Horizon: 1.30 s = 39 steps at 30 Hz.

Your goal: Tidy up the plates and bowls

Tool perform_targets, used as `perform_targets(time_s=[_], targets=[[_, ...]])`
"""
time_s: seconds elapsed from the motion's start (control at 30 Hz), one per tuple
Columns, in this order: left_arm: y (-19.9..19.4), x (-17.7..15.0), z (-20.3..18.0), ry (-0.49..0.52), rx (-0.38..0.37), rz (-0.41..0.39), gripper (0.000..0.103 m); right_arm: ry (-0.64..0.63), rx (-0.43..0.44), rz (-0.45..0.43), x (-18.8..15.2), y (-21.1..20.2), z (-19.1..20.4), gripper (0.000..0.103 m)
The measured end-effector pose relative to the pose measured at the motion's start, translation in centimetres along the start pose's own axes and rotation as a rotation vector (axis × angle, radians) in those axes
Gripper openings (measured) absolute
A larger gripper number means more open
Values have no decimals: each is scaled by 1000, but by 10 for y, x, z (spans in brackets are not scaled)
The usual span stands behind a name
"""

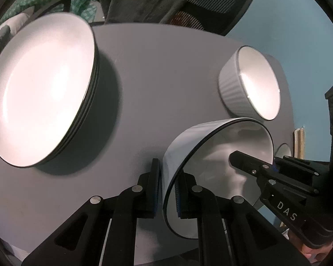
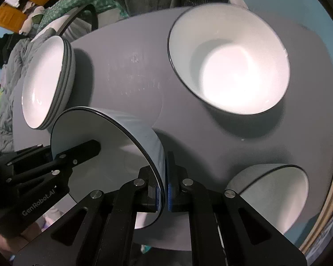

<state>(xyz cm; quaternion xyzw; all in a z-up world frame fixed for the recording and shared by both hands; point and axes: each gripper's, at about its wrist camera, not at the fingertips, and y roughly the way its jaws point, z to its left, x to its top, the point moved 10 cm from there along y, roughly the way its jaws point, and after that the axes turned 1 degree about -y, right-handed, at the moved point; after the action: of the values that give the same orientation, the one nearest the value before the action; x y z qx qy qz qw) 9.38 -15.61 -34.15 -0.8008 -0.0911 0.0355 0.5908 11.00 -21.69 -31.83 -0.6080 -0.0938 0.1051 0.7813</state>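
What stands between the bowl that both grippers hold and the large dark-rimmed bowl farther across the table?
Nothing visible does. Only bare table lies between the held bowl and the large bowl. The plate stack stands off to the left and another bowl to the lower right, both clear of that path.

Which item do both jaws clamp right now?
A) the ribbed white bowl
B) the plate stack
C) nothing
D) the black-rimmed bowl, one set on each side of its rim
D: the left gripper and right gripper each pinch the wall of the black-rimmed bowl; the ribbed white bowl and plate stack sit untouched on the table.
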Motion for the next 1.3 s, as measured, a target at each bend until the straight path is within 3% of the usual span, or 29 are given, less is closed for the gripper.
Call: perform_targets(time_s=[0.27,0.53,0.77,1.3], targets=[[-30,20,-32,51,-11,-33,11,20,-21,-32,5,-44,-19,6],[-42,62,-72,79,-45,-82,11,68,-30,-67,27,-71,-47,6],[-22,93,-96,123,-15,-79,11,103,-49,-70,51,-70,-71,6],[23,112,-102,138,51,4,11,156,-28,8,64,-43,-110,6]])
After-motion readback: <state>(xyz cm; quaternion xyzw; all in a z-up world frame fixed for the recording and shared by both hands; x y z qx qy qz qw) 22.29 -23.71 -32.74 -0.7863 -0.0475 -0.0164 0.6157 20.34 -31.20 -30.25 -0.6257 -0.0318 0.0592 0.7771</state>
